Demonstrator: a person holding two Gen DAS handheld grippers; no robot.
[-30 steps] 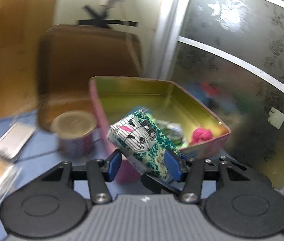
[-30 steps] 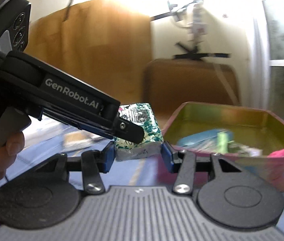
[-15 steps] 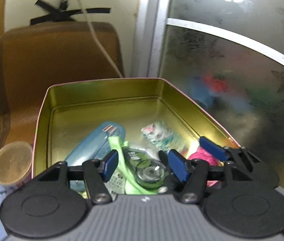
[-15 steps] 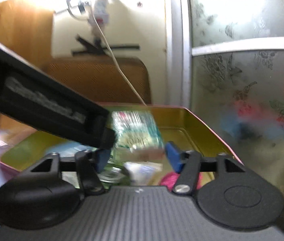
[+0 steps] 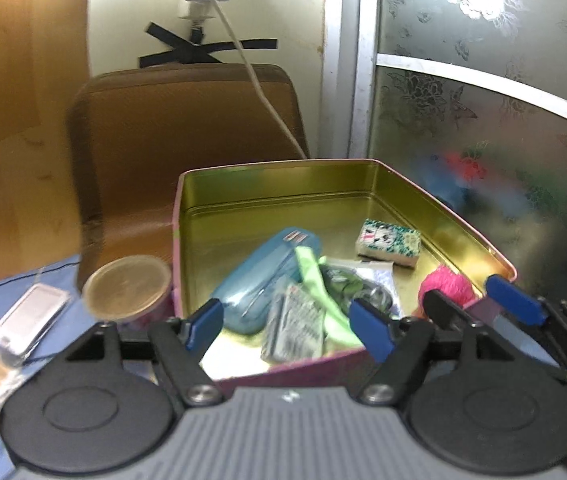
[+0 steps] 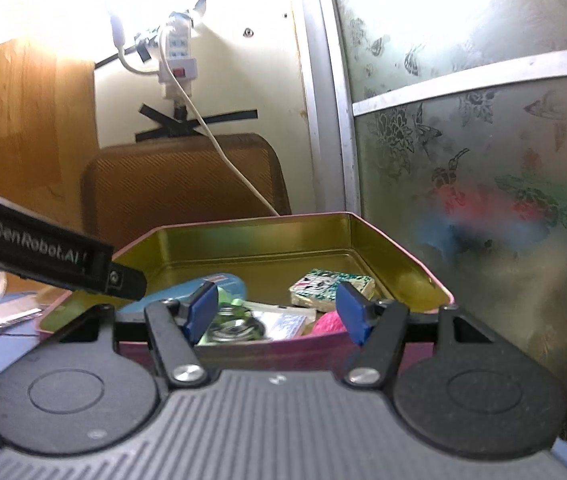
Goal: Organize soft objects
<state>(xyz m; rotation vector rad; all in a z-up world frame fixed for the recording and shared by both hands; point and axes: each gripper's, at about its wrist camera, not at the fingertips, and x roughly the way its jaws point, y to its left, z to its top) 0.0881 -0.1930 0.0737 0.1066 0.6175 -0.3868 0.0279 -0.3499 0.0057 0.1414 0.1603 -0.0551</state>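
A green-and-white patterned tissue pack [image 5: 388,242] [image 6: 331,286] lies on the gold floor of the pink tin [image 5: 275,168] [image 6: 243,226], towards its far right. A blue pouch [image 5: 267,276], a green strip, a grey pack [image 5: 295,328] and a pink yarn ball [image 5: 449,290] [image 6: 327,324] also lie in the tin. My left gripper [image 5: 287,328] hovers over the tin's near wall, its jaws opening with nothing between them. My right gripper [image 6: 278,314] [image 5: 475,306] stands open and empty beside it, at the tin's near right corner.
A round lidded can [image 5: 127,288] and a white device [image 5: 29,316] sit on the blue cloth left of the tin. A brown chair back [image 5: 187,132] stands behind the tin, with a white cable [image 5: 259,92] hanging over it. A frosted glass door [image 5: 483,120] closes off the right side.
The tissue pack, held between the grippers a second ago, dropped into the tin and now lies on its floor. Both grippers have opened wider and drawn back from the tin.
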